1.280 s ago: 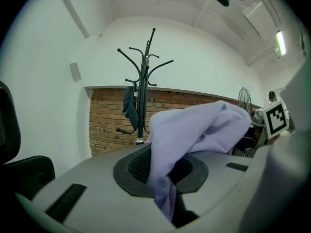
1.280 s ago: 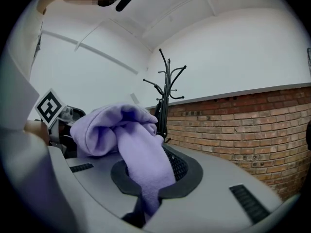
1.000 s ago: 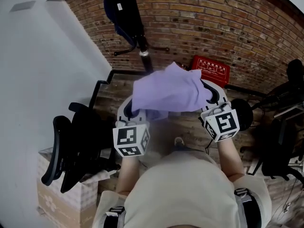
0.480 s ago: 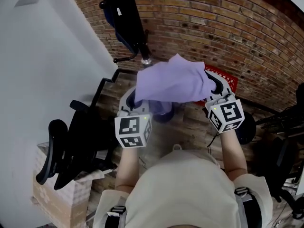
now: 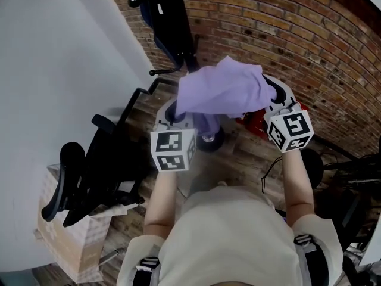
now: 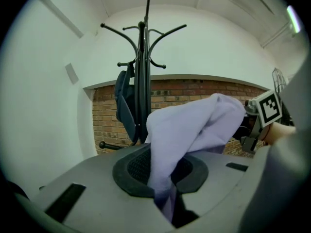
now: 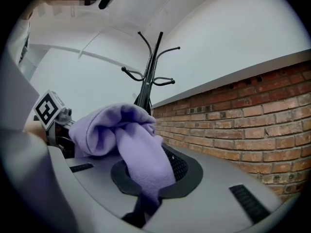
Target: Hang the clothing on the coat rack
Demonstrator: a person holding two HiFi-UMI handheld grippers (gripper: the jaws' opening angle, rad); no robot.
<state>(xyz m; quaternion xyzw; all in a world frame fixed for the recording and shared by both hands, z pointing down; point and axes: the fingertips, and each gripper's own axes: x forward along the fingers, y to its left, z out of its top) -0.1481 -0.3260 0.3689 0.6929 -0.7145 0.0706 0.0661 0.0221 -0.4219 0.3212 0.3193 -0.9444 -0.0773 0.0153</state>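
Observation:
A lilac garment (image 5: 221, 91) hangs stretched between my two grippers, held up in front of the person's chest. My left gripper (image 5: 177, 115) is shut on one end of the garment (image 6: 192, 135), the cloth pinched deep between its jaws. My right gripper (image 5: 269, 100) is shut on the other end of the garment (image 7: 131, 144). The black coat rack (image 6: 142, 76) stands ahead against the white wall, its hooks spread at the top, with a dark blue item (image 6: 124, 108) hanging on it. In the head view the coat rack (image 5: 172, 22) is at the upper left, beyond the garment.
A brick wall (image 5: 286, 34) runs behind the rack. A black office chair (image 5: 89, 171) and a cardboard box (image 5: 65, 243) stand at the left by a white wall. A red box (image 5: 253, 124) lies on the wooden floor under the garment. More dark chairs (image 5: 351, 183) are at the right.
Both grippers have risen and moved forward with the garment toward the coat rack, which now appears closer. The grip on the cloth is unchanged.

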